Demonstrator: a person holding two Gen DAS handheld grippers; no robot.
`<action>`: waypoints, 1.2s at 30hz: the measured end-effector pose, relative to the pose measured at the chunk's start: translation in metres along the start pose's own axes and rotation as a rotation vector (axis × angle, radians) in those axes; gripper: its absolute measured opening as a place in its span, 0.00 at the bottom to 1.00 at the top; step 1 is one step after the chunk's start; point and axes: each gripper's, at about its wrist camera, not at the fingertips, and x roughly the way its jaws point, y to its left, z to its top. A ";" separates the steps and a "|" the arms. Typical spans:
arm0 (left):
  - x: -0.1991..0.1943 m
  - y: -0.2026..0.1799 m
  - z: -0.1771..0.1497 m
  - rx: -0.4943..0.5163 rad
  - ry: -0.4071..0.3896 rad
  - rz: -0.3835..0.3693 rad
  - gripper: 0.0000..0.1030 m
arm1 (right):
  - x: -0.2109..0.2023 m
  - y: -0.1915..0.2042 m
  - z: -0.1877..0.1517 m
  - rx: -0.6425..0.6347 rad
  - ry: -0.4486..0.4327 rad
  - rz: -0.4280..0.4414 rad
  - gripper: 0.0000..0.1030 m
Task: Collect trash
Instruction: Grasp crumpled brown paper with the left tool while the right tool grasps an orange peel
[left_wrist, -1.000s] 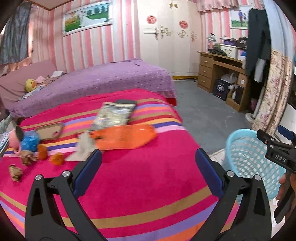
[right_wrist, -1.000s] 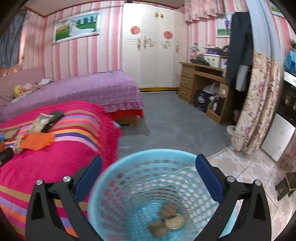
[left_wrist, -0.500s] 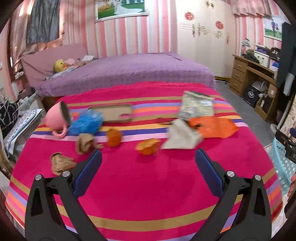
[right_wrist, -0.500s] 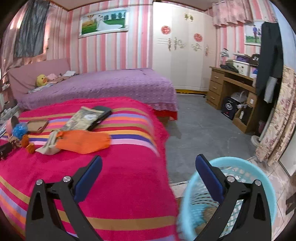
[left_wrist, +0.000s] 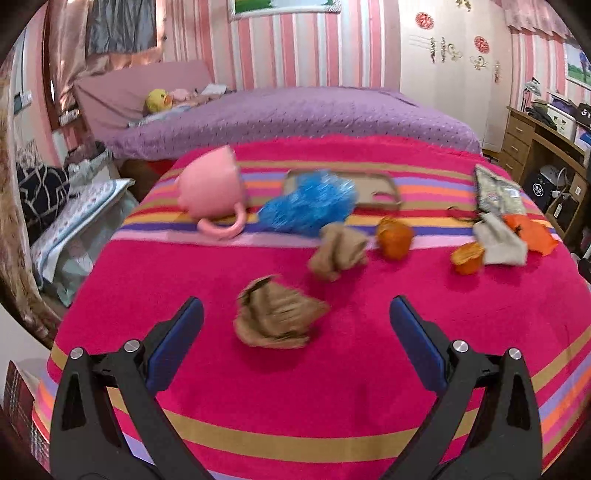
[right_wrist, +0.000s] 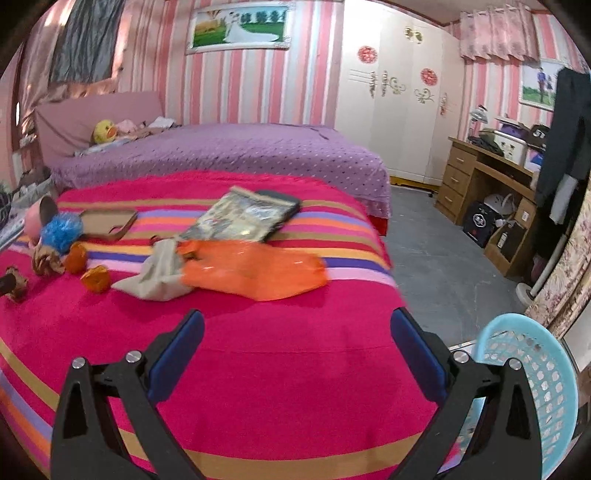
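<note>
Two beds: we are looking across a bed with a pink striped blanket (left_wrist: 332, 398), and a purple bed (right_wrist: 229, 151) is standing behind it.
Basket: a light blue basket (right_wrist: 546, 373) is sitting on the floor beside the striped bed's corner, low right in our right view; we cannot tell what is inside.
Left gripper (left_wrist: 295, 325): we are holding its jaws spread wide and empty, hanging just above the blanket with a crumpled brown paper wad (left_wrist: 277, 314) lying between the fingertips, not touched.
Right gripper (right_wrist: 295, 336): we are holding its jaws wide apart too, gripping nothing, over bare blanket near the bed's foot.
Orange plastic bag (right_wrist: 255, 269): it is lying flat mid-bed, touching a beige cloth pouch (right_wrist: 159, 273) on its left.
Printed packet (right_wrist: 240, 218): it is resting behind the orange bag, partly over a dark flat object (right_wrist: 284, 201).
Pink cup (left_wrist: 210, 184): it is lying on its side at the far left of the blanket, handle down.
Blue mesh puff (left_wrist: 310, 206): it is sitting just beside the cup, overlapping a flat cardboard piece (left_wrist: 380, 188).
Second brown wad (left_wrist: 338, 251): it is lying just in front of the puff.
Orange peel pieces: one (left_wrist: 394, 236) is sitting beside the second wad, another (left_wrist: 467, 256) is touching the pouch.
</note>
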 end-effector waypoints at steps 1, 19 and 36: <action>0.001 0.003 0.000 -0.002 0.003 0.007 0.94 | 0.001 0.008 0.000 -0.005 0.005 0.009 0.95; 0.014 0.028 0.001 -0.006 0.029 -0.038 0.46 | 0.017 0.139 0.016 -0.151 0.042 0.216 0.94; 0.007 0.045 0.007 -0.071 0.023 -0.017 0.46 | 0.047 0.183 0.022 -0.280 0.136 0.312 0.32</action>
